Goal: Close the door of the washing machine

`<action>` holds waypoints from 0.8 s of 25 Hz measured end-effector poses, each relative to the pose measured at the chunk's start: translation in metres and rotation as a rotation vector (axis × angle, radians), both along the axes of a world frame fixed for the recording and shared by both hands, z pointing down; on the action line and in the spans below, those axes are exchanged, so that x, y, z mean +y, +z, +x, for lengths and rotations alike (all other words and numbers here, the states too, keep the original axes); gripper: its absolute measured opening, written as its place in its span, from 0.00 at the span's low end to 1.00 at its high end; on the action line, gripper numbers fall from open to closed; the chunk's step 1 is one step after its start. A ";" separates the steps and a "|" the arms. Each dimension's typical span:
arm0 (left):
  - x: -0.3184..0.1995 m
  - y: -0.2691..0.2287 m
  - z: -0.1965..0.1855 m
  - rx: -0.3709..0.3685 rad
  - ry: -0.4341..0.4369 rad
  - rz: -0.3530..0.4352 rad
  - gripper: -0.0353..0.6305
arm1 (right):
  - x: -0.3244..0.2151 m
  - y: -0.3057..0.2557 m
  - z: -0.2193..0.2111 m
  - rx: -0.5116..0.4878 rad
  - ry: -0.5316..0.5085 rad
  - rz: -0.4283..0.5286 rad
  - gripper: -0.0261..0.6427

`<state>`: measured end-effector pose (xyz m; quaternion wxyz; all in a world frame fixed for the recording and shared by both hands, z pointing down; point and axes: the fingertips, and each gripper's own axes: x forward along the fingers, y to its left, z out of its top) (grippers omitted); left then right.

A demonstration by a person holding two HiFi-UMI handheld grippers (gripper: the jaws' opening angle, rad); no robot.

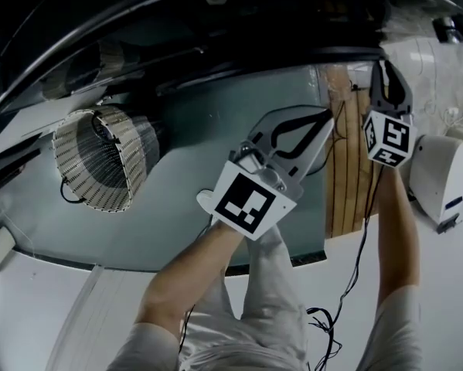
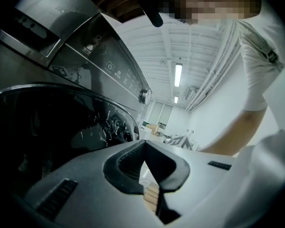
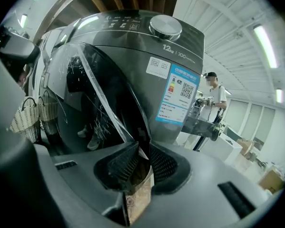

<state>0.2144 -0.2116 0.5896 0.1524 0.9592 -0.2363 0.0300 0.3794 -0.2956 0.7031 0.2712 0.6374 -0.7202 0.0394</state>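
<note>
The door hangs open just ahead: our right tongs seem to pinch its thin edge, and our left tongs are closed and empty. It looks heavy, stiff and slick, so we'd push near that rim.

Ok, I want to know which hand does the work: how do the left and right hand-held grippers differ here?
The left hand-held gripper has its jaws together on nothing; the right hand-held gripper has its jaws pinched on the edge of the door. The left one points past the washing machine into the room, the right one at the machine's front. Both look like the same white model.
</note>
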 end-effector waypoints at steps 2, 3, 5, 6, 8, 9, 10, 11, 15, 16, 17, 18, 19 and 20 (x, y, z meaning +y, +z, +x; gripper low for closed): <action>0.000 0.000 -0.009 -0.007 -0.008 0.004 0.06 | 0.001 -0.001 0.000 -0.003 0.011 0.011 0.14; 0.000 0.000 -0.013 -0.010 -0.013 0.004 0.06 | 0.001 -0.002 0.000 -0.002 0.013 0.017 0.14; 0.000 0.000 -0.020 -0.015 -0.024 0.002 0.06 | 0.002 -0.007 -0.004 0.002 0.004 0.036 0.11; 0.000 0.000 -0.022 -0.016 -0.031 -0.002 0.06 | 0.003 -0.010 -0.007 0.003 -0.004 0.046 0.10; 0.001 0.000 -0.026 -0.018 -0.042 -0.011 0.06 | 0.006 -0.016 -0.011 -0.004 -0.014 0.060 0.08; 0.002 0.000 -0.028 -0.017 -0.046 -0.015 0.06 | 0.010 -0.018 -0.012 -0.011 -0.013 0.063 0.06; 0.004 -0.001 -0.029 -0.017 -0.049 -0.018 0.06 | 0.014 -0.019 -0.012 -0.018 -0.009 0.062 0.06; 0.006 -0.003 -0.031 -0.016 -0.050 -0.017 0.06 | 0.021 -0.019 -0.013 -0.025 -0.004 0.058 0.06; 0.022 -0.008 -0.039 -0.035 -0.035 -0.006 0.06 | 0.059 -0.019 -0.017 -0.030 0.004 0.022 0.06; 0.026 -0.010 -0.041 -0.045 -0.029 0.001 0.06 | 0.072 -0.022 -0.018 -0.032 0.006 0.016 0.06; 0.031 -0.012 -0.043 -0.057 -0.026 0.007 0.06 | 0.085 -0.026 -0.020 -0.036 0.007 0.015 0.06; 0.037 -0.015 -0.047 -0.070 -0.025 0.013 0.06 | 0.098 -0.033 -0.023 -0.042 0.005 0.017 0.06; 0.042 -0.018 -0.053 -0.082 -0.026 0.019 0.06 | 0.111 -0.040 -0.029 -0.051 0.000 0.021 0.06; 0.047 -0.021 -0.059 -0.092 -0.031 0.023 0.06 | 0.123 -0.050 -0.038 -0.064 -0.012 0.024 0.06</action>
